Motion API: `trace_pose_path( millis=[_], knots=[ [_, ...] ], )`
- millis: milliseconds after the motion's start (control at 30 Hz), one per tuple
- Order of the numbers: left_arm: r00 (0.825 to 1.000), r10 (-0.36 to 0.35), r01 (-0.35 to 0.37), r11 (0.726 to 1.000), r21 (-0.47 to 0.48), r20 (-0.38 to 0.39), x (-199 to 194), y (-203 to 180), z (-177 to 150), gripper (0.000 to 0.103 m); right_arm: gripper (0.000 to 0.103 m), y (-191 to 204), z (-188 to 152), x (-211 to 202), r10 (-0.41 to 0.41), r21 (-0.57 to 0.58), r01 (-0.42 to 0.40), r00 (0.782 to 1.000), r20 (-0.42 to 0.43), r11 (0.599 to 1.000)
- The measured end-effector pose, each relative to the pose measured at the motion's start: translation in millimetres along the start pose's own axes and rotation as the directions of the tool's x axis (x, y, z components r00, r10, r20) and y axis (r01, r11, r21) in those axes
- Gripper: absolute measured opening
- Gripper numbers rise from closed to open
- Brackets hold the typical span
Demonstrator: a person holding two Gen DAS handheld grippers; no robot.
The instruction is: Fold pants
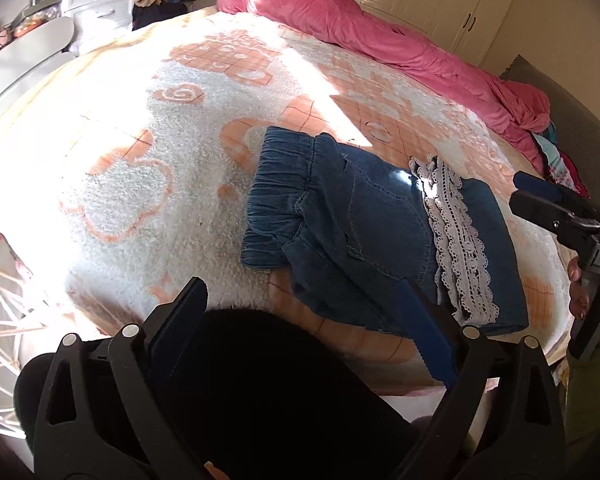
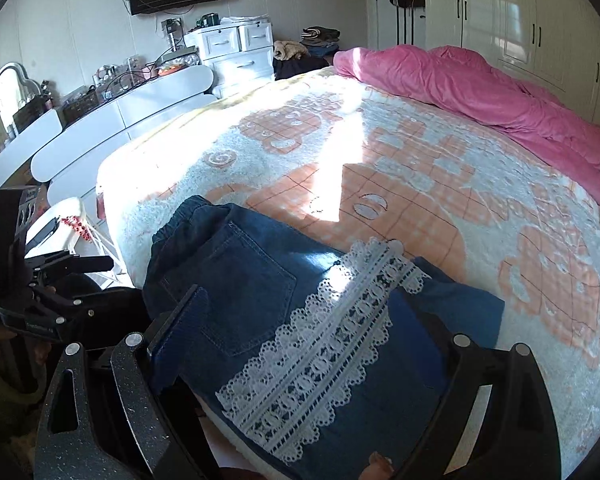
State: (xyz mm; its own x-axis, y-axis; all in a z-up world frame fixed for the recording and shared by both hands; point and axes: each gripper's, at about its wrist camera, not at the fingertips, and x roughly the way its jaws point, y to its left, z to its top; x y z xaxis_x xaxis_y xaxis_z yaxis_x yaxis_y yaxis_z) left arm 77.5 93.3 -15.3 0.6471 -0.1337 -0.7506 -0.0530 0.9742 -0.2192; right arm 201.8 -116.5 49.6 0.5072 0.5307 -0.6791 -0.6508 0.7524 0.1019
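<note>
Left gripper (image 1: 306,328): fingers held wide apart, nothing between them, poised over the near edge of the pants (image 1: 364,220) beside the waistband (image 1: 276,200). Right gripper (image 2: 312,344): fingers likewise spread, empty, held low over the lace trim (image 2: 324,344) at the opposite end of the pants.

The pants are seen already doubled over on the bed (image 1: 140,160), near its front edge, lace hems laid across the seat. Both grippers are judged to be stationed at opposite ends for a further fold. A pink quilt (image 2: 480,92) is bunched well beyond the pants.
</note>
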Motion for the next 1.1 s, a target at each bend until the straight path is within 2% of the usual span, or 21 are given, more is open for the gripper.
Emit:
trace_pose_path(
  millis=[167,400,567,700,767,800,867,933,967,1100],
  knots=[
    [1.000,0.000,-0.001,1.000,-0.016,-0.022,11.8,7.1,1.4,0.088,0.091,10.9,25.6,32.3,0.066,-0.025,-0.067,0.997,-0.036,0.997],
    [0.998,-0.014,0.011,0.999,-0.045,-0.055,27.4,15.0,1.8,0.088,0.091,30.2,53.0,74.8,0.113,-0.089,-0.122,0.988,-0.107,0.989],
    [0.998,-0.035,0.032,0.997,-0.063,-0.048,32.0,16.7,3.4,0.088,0.091,44.1,63.1,96.4,0.127,-0.142,-0.149,0.980,-0.155,0.979],
    [0.998,-0.048,0.045,0.996,-0.078,-0.042,36.5,19.9,6.9,0.088,0.091,52.7,70.2,111.3,0.174,-0.145,-0.204,0.965,-0.197,0.968],
    [0.997,-0.067,0.063,0.994,-0.092,-0.042,38.4,21.8,7.4,0.084,0.091,56.8,74.0,118.9,0.193,-0.144,-0.228,0.957,-0.218,0.963],
    [0.996,-0.080,0.076,0.993,-0.094,-0.041,38.6,21.4,7.2,0.077,0.091,59.2,75.3,124.0,0.201,-0.150,-0.240,0.951,-0.233,0.959],
    [0.995,-0.094,0.090,0.992,-0.088,-0.039,40.1,19.8,7.8,0.071,0.091,64.4,76.5,132.1,0.198,-0.169,-0.247,0.945,-0.260,0.954],
    [0.991,-0.124,0.119,0.988,-0.095,-0.045,42.1,18.9,8.7,0.054,0.091,70.0,77.5,141.1,0.197,-0.190,-0.256,0.939,-0.283,0.948],
    [0.989,-0.141,0.135,0.986,-0.097,-0.050,43.4,18.0,9.1,0.052,0.091,71.9,77.1,144.1,0.202,-0.194,-0.265,0.934,-0.294,0.944],
    [0.989,-0.137,0.131,0.987,-0.092,-0.060,48.7,13.9,8.0,0.052,0.091,79.9,77.7,161.8,0.206,-0.209,-0.288,0.917,-0.343,0.934]
  ],
)
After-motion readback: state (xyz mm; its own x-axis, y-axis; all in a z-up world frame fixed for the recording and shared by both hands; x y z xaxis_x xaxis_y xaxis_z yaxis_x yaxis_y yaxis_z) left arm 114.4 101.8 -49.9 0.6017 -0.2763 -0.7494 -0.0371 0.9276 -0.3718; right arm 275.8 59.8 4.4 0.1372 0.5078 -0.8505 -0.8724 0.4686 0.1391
